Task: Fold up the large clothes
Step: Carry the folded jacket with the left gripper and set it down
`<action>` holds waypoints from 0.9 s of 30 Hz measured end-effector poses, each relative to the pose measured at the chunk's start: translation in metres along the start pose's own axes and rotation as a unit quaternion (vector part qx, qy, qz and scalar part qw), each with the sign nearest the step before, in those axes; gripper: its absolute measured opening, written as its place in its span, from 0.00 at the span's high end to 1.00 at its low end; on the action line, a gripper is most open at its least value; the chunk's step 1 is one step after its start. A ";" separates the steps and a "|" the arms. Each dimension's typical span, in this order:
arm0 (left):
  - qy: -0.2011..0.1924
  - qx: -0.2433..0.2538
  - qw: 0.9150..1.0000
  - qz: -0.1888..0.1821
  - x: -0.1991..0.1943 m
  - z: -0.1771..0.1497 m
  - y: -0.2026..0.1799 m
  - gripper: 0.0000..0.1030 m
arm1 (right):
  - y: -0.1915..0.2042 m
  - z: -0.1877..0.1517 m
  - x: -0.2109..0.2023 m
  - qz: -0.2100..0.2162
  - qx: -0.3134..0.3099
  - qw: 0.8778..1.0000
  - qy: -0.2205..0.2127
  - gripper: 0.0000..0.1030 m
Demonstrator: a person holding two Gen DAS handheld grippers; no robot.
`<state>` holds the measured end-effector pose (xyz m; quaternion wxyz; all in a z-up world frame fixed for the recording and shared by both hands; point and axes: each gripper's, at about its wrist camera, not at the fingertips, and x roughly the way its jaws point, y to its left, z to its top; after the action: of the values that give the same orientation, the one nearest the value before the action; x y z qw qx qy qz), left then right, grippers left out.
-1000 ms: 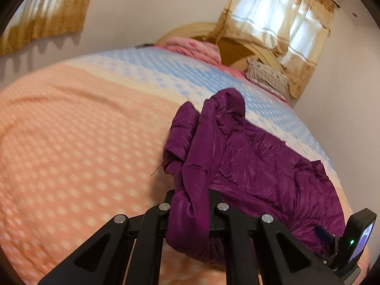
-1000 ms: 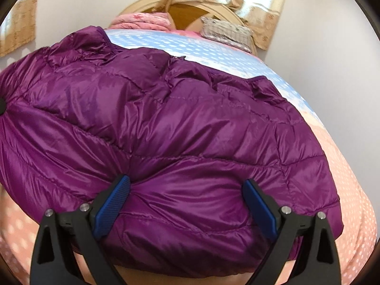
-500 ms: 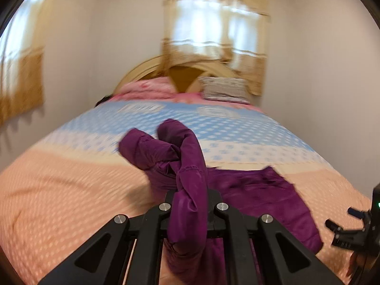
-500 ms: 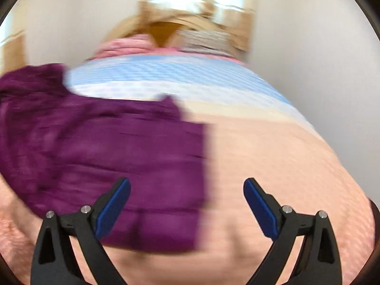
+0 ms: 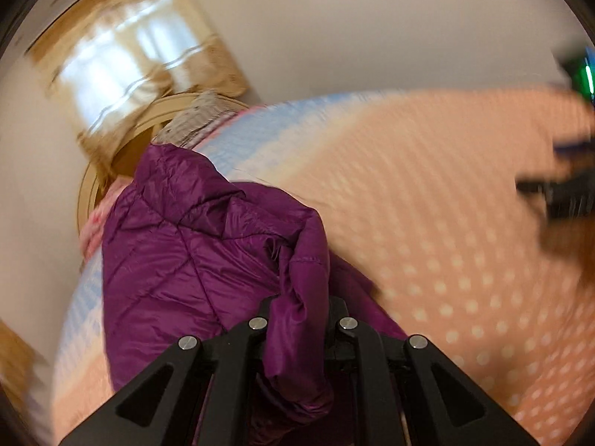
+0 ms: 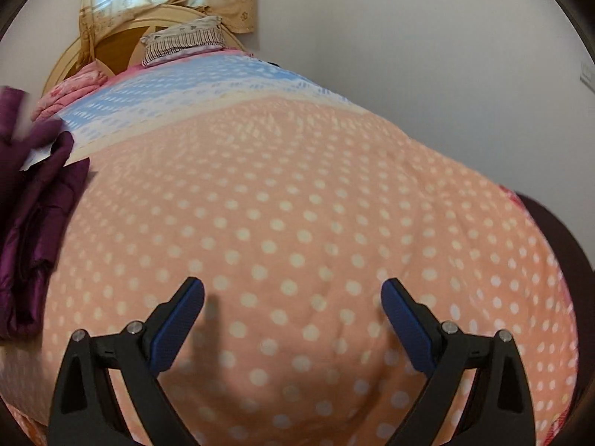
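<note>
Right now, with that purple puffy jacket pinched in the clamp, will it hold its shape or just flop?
Probably flop: the purple jacket sags in soft folds from the left gripper. Its quilted puffiness suggests light for its bulk. The shiny fabric may be slippery, so a thin pinch could slide.

Soft daylight comes through the curtained window at the far end, washed out white. The left wrist view is smeared with motion blur; the right one is sharper, with faint shadows on the bedspread. Fisheye bending darkens every corner.
</note>
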<state>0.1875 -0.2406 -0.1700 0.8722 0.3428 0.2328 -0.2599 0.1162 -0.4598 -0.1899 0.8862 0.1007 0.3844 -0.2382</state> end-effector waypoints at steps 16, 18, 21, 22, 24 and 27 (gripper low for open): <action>-0.069 0.019 0.996 0.044 -0.049 0.058 -0.023 0.54 | 0.014 0.002 0.008 0.017 -0.009 1.000 -0.001 0.05; -0.080 0.002 0.995 0.059 -0.060 0.069 -0.003 0.49 | 0.020 0.009 0.008 0.015 -0.016 1.000 -0.001 0.05; -0.086 -0.021 0.992 0.093 -0.070 0.076 0.030 0.36 | 0.033 0.025 0.010 0.027 -0.027 0.999 0.001 0.18; -0.088 -0.031 0.990 0.105 -0.071 0.076 0.044 0.34 | 0.038 0.030 0.012 0.031 -0.029 0.999 0.001 0.20; -0.078 -0.053 0.986 0.135 -0.066 0.072 0.075 0.30 | 0.054 0.043 0.014 0.042 -0.035 0.998 -0.004 0.22; -0.039 -0.093 0.980 0.171 -0.043 0.056 0.121 0.30 | 0.083 0.064 0.017 0.067 -0.041 0.997 -0.004 0.24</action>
<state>0.2420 -0.1917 -0.0507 0.9402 0.2845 0.1599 -0.0974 0.2083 -0.4166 -0.1590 0.9052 0.0891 0.3825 -0.1627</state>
